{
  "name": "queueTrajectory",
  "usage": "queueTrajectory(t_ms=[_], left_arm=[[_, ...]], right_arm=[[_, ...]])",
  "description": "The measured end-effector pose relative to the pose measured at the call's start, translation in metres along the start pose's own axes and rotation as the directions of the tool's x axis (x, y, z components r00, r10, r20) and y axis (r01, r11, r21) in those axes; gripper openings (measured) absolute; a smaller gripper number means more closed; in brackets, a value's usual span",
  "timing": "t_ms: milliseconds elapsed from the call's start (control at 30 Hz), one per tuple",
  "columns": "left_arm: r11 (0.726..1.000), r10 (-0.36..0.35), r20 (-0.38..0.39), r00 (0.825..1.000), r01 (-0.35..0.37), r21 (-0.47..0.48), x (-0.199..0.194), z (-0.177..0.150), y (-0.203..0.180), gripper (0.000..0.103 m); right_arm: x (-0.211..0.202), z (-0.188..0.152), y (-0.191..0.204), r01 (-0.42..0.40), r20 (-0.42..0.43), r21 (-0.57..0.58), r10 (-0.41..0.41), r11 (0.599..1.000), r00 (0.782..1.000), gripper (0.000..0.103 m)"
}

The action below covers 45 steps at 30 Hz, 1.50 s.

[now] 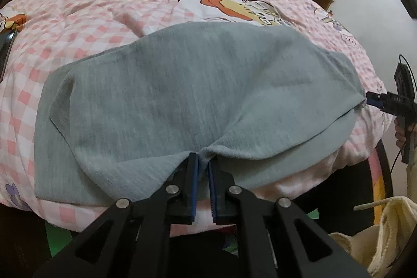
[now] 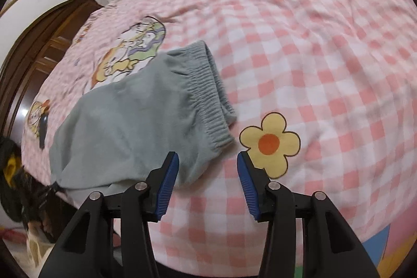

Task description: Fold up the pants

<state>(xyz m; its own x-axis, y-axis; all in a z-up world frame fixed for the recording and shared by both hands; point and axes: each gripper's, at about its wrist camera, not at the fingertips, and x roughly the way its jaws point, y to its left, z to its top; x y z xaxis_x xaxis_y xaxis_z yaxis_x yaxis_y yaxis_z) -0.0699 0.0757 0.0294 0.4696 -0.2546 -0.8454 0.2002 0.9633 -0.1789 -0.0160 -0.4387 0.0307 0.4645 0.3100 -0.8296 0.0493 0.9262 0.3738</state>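
With the pants (image 1: 182,100) folded on the bed (image 1: 91,17), the left gripper (image 1: 203,158) pinches their near edge, the right gripper (image 2: 208,160) gapes empty beside the waistband (image 2: 208,95); next, probably, release and smooth.

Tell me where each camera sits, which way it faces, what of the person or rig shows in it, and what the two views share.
Left wrist: rides the left gripper, angled down across the bed; its jaws are shut on the near edge of the grey pants; the right gripper and a hand show at the right edge.
Right wrist: rides the right gripper, jaws open over the checked cover beside the elastic waistband; no hand shows.
Shared: the grey pants and the pink checked bed.
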Motion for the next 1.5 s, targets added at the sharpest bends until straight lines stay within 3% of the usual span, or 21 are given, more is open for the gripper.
queueTrajectory(t_ms=[100,200,267,333,367,633,700,833,967,1067,1100,1133,1167,1200,1333,1500], left_arm=[[1.0,0.009,0.005,1.0,-0.009,-0.017,0.004,0.004,0.001,0.013],[0.998,0.025,0.018,1.0,-0.024,-0.051,0.008,0.008,0.002,0.015],[0.998,0.042,0.035,0.998,-0.04,-0.054,0.007,0.009,0.0,0.015],[0.997,0.054,0.052,0.997,-0.052,-0.05,0.005,0.01,-0.003,0.012],[0.998,0.05,0.062,0.997,-0.047,-0.046,0.003,0.009,-0.003,0.006],[0.999,-0.004,0.159,0.987,0.012,-0.052,-0.056,0.006,-0.004,0.005],[0.999,0.012,0.169,0.986,-0.006,-0.037,-0.068,0.001,-0.004,0.005],[1.0,0.018,0.123,0.992,-0.015,-0.021,-0.061,-0.01,-0.004,0.005],[1.0,0.021,0.026,0.999,-0.021,-0.008,-0.034,-0.023,-0.006,0.006],[0.999,0.045,-0.036,0.998,-0.045,0.015,-0.021,-0.029,-0.009,0.01],[0.998,0.057,-0.041,0.998,-0.057,0.015,-0.021,-0.03,-0.008,0.015],[0.997,0.073,-0.044,0.996,-0.073,0.012,-0.021,-0.03,-0.007,0.031],[0.996,0.092,-0.036,0.995,-0.091,0.004,-0.025,-0.033,-0.004,0.044],[0.995,0.101,-0.026,0.995,-0.101,-0.006,-0.029,-0.032,-0.001,0.048],[0.995,0.087,0.03,0.996,-0.085,-0.058,-0.051,-0.027,0.011,0.052],[0.991,0.111,0.086,0.99,-0.104,-0.083,-0.07,-0.013,0.021,0.054]], right_arm=[[0.003,0.004,0.003,-0.012,0.011,-0.002,0.012,1.0,1.0,0.047],[0.003,0.009,0.011,0.034,0.018,-0.007,-0.033,0.999,0.999,0.044],[0.001,0.011,0.018,0.074,0.034,-0.044,-0.072,0.996,0.997,0.034],[-0.003,0.012,0.021,0.106,0.047,-0.069,-0.103,0.992,0.994,0.017],[-0.006,0.013,0.022,0.116,0.06,-0.072,-0.112,0.991,0.992,0.017],[-0.046,0.026,0.03,0.061,0.196,-0.093,-0.042,0.994,0.98,0.013],[-0.048,0.025,0.031,0.054,0.206,-0.103,-0.032,0.993,0.978,0.013],[-0.029,0.018,0.022,0.065,0.166,-0.087,-0.05,0.994,0.985,0.013],[0.005,0.007,0.005,0.174,0.054,-0.104,-0.169,0.979,0.984,0.013],[0.006,0.004,-0.001,0.154,0.021,-0.09,-0.152,0.984,0.988,0.018],[0.002,0.006,0.0,0.151,0.029,-0.089,-0.149,0.984,0.988,0.028],[-0.004,0.008,0.001,0.154,0.048,-0.093,-0.15,0.984,0.988,0.039],[-0.01,0.01,0.003,0.154,0.073,-0.103,-0.147,0.983,0.987,0.044],[-0.016,0.014,0.006,0.15,0.104,-0.119,-0.138,0.982,0.985,0.051],[-0.021,0.035,0.021,0.128,0.156,-0.179,-0.1,0.976,0.983,0.057],[0.024,0.061,0.029,0.102,0.054,-0.212,-0.092,0.972,0.994,0.057]])
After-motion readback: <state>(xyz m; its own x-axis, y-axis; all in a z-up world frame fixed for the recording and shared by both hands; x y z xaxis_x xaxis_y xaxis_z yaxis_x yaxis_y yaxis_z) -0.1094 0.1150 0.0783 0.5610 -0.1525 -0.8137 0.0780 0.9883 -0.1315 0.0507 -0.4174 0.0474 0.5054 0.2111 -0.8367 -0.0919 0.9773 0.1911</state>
